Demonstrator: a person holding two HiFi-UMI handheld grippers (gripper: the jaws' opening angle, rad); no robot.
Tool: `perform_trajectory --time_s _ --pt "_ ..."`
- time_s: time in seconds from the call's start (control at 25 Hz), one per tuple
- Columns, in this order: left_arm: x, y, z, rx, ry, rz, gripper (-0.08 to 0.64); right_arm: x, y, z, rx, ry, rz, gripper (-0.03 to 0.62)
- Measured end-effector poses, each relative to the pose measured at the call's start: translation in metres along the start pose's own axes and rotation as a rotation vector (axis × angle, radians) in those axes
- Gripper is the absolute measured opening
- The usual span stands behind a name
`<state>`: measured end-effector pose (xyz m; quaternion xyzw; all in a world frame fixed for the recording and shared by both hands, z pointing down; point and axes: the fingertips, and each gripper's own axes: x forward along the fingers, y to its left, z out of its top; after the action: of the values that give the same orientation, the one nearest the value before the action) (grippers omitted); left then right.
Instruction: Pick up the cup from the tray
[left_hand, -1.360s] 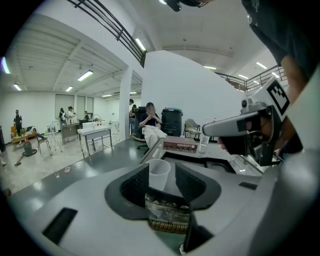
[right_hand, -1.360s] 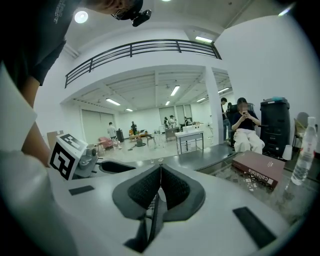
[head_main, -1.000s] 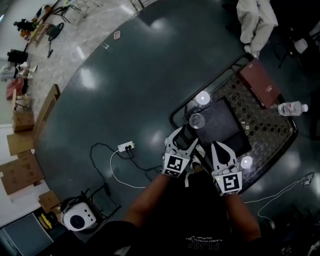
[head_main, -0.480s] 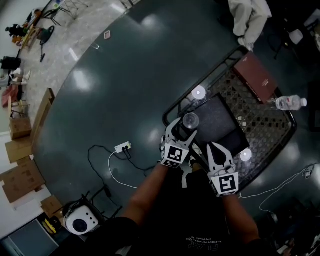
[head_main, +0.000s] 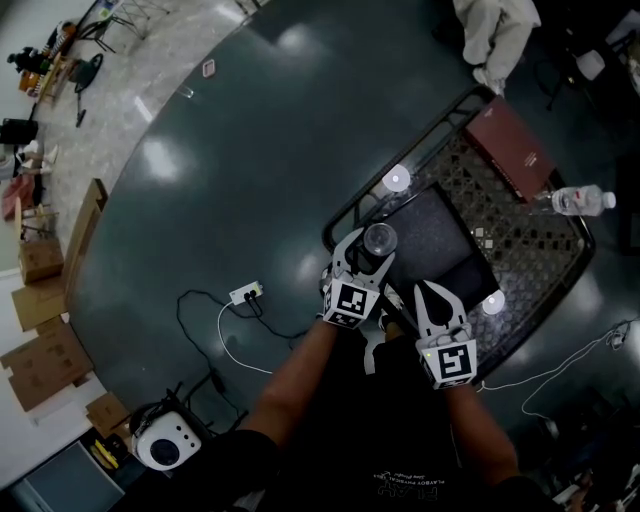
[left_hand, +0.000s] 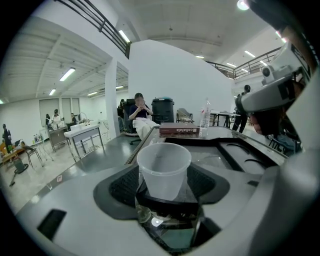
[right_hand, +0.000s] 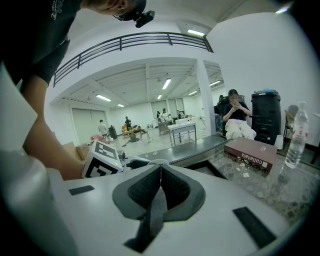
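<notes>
A translucent white cup (head_main: 380, 239) (left_hand: 164, 170) stands upright at the near left corner of a dark tray (head_main: 440, 245) on the patterned table. My left gripper (head_main: 372, 254) (left_hand: 165, 189) has its jaws spread wide on either side of the cup. Its pads flank the lower half of the cup, and no press on the wall shows. My right gripper (head_main: 427, 292) (right_hand: 160, 175) hovers just right of the left one over the tray's near edge, pads together with nothing between them.
A red-brown book (head_main: 515, 150) (right_hand: 250, 152) and a water bottle (head_main: 572, 200) (right_hand: 296, 134) lie at the table's far side. Two bright white round spots (head_main: 397, 180) sit near the tray. On the floor are a power strip (head_main: 246, 293), cables and cardboard boxes (head_main: 45, 350).
My left gripper has moved forward so that the cup now stands between its jaws instead of beyond its tips. The right gripper stays close beside it.
</notes>
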<state>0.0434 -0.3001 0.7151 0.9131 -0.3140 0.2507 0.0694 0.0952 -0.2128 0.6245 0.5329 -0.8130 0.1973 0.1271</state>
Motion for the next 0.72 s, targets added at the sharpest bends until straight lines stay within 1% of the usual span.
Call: perform_trajectory --time_s 0.16,0.4,0.52,0.64,0.72 --pt "0.003 0.001 0.003 0.014 -0.009 0.001 0.3 0.001 -0.002 0.002 0.004 0.0 -0.008 0.009" --pt "0.006 0.002 0.005 0.009 -0.016 0.007 0.293 0.002 -0.005 -0.001 0.003 -0.008 -0.006 0.009" --pt "0.004 0.002 0.013 0.013 -0.035 0.006 0.291 0.003 -0.007 0.002 0.008 -0.026 -0.012 0.009" --pt "0.0 0.0 0.024 0.016 -0.049 -0.003 0.291 0.003 -0.007 0.002 0.004 -0.019 -0.013 0.009" --pt "-0.004 0.001 0.032 0.003 -0.062 -0.004 0.291 0.003 -0.006 0.003 0.0 -0.011 -0.016 0.009"
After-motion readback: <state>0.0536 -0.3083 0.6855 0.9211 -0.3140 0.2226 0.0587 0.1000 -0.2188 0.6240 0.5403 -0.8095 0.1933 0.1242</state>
